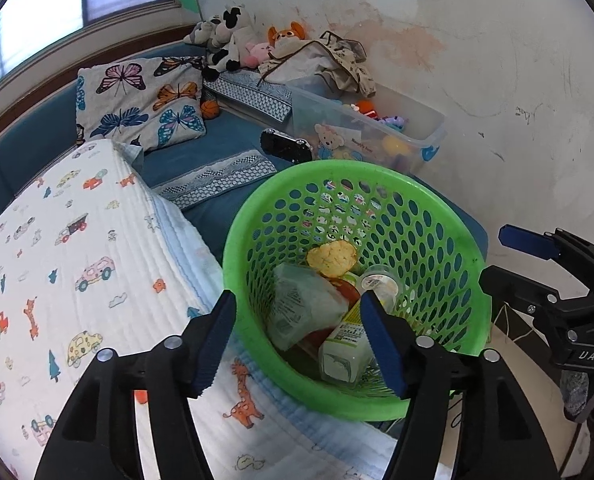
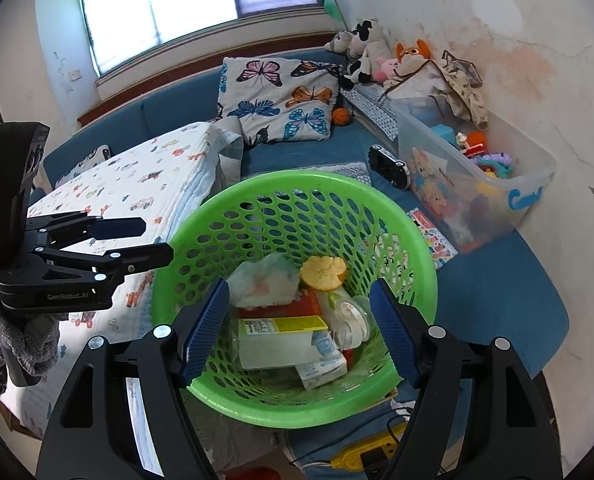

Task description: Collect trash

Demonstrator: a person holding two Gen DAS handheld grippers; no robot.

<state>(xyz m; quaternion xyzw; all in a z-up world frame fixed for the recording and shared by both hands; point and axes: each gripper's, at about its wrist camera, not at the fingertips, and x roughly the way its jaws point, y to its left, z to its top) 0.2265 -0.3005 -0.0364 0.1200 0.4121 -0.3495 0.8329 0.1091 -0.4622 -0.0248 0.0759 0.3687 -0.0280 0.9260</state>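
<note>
Left gripper [image 1: 297,340]: fingers spread wide and holding nothing; in its own view the blue pads frame the near rim of the basket, with no contact visible.
Right gripper [image 2: 301,328]: fingers spread wide and empty, poised above the basket opening; the pads straddle the trash inside without touching it.
Left gripper from the right wrist view [image 2: 153,240]: at the left of the basket, fingers apart, tips just beside the rim.
Right gripper from the left wrist view [image 1: 509,256]: at the right of the basket, fingers apart.
Basket [image 1: 473,272]: green plastic, perforated wall, tilted toward the cameras, sitting at the edge of the bed between the quilt and the wall.
Trash [image 2: 281,336]: lies in the bottom of the basket; a white carton with a yellow label, a crumpled wrapper [image 2: 263,280], a round yellow peel [image 2: 323,272], a lidded cup and some red packaging are piled together and touching.
Quilt [image 1: 57,260]: white with a car and giraffe print, folded on the left of the basket and touching its wall.
Blue mattress [image 2: 497,288]: bare stretch to the right of the basket and behind it.
Clear toy bin [image 2: 533,176]: against the stained wall, well apart from the basket.
Butterfly pillow [image 1: 141,100]: at the head of the bed, beside the plush toys [image 1: 229,36].
Cables and yellow power strip [image 2: 357,456]: below the basket's near rim.
</note>
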